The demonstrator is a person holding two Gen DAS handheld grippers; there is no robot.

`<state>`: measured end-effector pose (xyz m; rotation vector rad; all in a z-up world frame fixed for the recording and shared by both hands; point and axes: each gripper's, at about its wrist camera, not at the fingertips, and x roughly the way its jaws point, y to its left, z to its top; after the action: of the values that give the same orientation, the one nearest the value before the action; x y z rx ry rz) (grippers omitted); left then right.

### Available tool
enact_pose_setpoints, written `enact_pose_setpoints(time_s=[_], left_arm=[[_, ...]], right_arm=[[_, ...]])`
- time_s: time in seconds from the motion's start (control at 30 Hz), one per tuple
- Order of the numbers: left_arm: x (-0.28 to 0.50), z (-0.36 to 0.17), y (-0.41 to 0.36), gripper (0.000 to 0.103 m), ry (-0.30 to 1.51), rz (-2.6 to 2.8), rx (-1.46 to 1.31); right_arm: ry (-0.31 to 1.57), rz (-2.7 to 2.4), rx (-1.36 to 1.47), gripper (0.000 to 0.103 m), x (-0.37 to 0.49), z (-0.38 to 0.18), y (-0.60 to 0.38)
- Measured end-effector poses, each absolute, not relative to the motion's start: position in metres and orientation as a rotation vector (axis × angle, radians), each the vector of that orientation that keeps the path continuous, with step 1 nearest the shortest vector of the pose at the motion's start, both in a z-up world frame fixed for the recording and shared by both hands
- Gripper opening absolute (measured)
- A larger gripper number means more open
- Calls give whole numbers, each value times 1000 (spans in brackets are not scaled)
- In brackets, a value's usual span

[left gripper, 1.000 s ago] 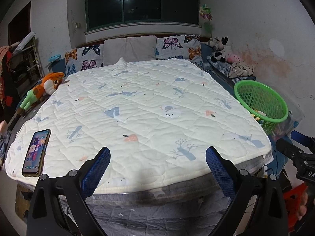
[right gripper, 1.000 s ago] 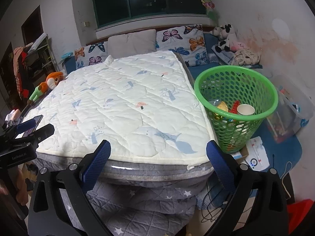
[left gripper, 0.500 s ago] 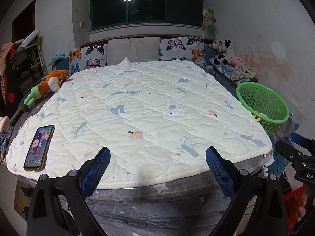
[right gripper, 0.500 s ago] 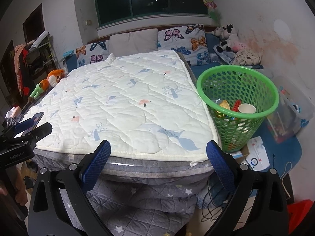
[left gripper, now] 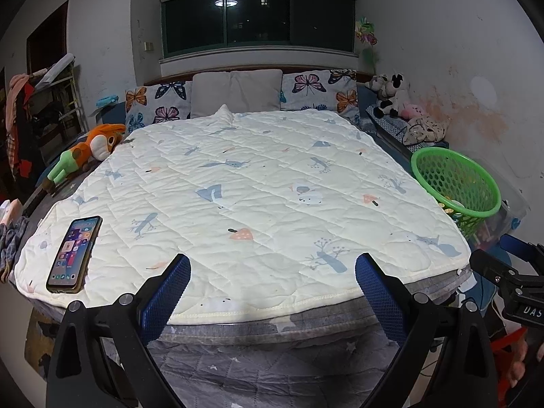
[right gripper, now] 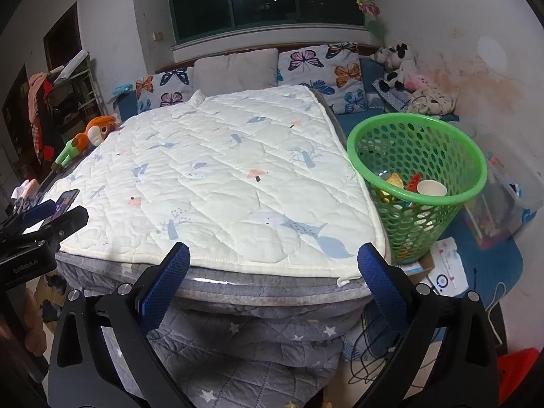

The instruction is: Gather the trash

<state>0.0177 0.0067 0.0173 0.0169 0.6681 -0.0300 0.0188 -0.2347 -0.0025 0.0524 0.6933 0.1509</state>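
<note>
A green mesh basket (right gripper: 418, 136) stands at the bed's right side and holds a paper cup (right gripper: 431, 188) and colourful scraps (right gripper: 394, 183). It also shows in the left wrist view (left gripper: 455, 183). My left gripper (left gripper: 272, 272) is open and empty, over the foot edge of the bed. My right gripper (right gripper: 273, 261) is open and empty, at the bed's foot near its right corner, left of the basket. I see no loose trash on the white quilt (left gripper: 258, 190).
A phone (left gripper: 74, 254) lies on the quilt's front left corner. An orange plush toy (left gripper: 88, 153) lies at the left side. Pillows (left gripper: 234, 97) and stuffed animals (left gripper: 391, 95) line the head. A clear bin (right gripper: 510, 190) and cables (right gripper: 370, 367) are on the floor at the right.
Both grippers have drawn back and risen a little from the bed, so more of the room shows. Both stay open and empty.
</note>
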Motion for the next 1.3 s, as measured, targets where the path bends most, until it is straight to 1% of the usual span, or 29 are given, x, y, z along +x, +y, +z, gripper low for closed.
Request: enact_pose_setpoints(time_s=[1.3], left_arm=[[16, 12, 12, 94, 674, -17, 26]], right_arm=[[711, 156, 60, 98, 22, -7, -236]])
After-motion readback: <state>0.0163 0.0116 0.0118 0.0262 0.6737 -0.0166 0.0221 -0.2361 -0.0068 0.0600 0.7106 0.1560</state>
